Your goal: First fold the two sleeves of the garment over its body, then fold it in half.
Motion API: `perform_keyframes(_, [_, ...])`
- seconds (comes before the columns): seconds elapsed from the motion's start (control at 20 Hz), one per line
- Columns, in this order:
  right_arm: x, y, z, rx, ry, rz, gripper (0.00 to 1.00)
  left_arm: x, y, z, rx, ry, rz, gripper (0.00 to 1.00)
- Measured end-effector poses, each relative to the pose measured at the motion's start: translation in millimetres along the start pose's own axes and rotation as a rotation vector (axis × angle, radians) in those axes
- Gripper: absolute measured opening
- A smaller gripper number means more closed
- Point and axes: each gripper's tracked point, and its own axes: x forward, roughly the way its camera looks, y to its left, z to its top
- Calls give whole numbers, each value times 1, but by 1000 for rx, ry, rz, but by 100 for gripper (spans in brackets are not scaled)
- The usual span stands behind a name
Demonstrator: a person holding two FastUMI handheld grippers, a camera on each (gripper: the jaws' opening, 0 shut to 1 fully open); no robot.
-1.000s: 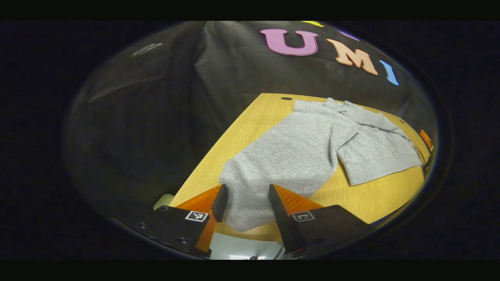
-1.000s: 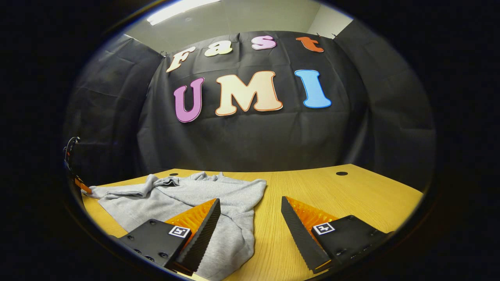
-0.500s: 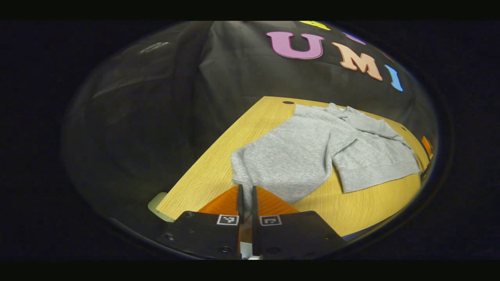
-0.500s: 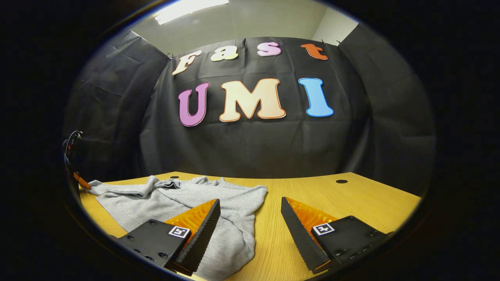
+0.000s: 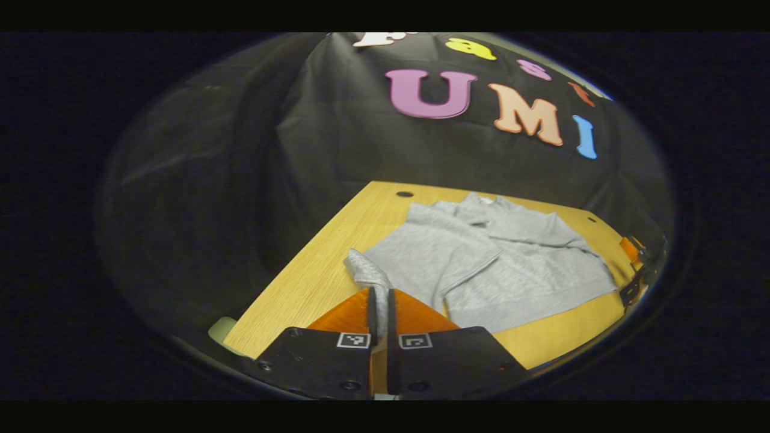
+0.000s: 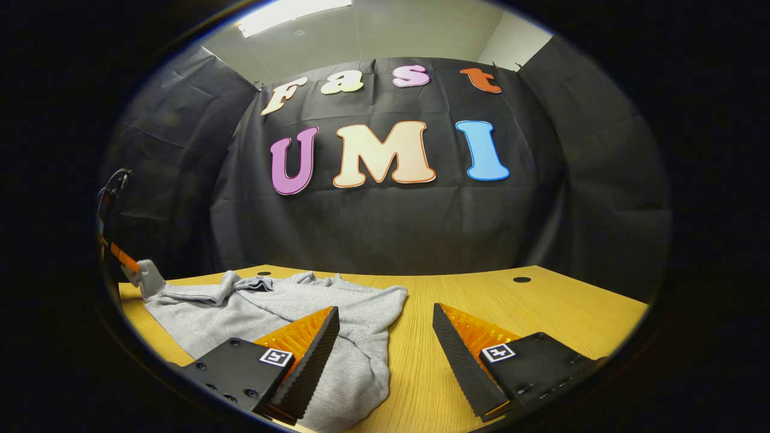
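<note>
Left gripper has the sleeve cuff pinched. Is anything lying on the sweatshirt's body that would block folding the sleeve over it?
Nothing visible does. The left gripper pinches the sleeve, and the grey sweatshirt lies bare on the wooden table. The right gripper hangs open above its near edge.

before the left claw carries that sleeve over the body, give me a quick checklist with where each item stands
1. Left claw shut on the sleeve end: ok.
2. Sleeve end lifted off the table: ok.
3. Sweatshirt body lying flat: ok, slight bunching at the collar.
4. Right claw open, out of the fold path: ok.
5. Other sleeve already folded over the body: cannot tell.
6. How deep the grip is on the fabric: cannot tell.
</note>
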Motion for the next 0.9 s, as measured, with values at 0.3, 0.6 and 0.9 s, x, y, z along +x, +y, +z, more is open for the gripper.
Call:
perform_keyframes(0.3, [0,0,0,0,-1,-2,97,44,-127,81,91,-95,-249,2])
perform_keyframes(0.6, [0,0,0,0,-1,-2,98,93,-250,122,138,-101,-441,2])
perform_keyframes(0.9, [0,0,0,0,-1,-2,98,131,-352,134,164,-113,-553,2])
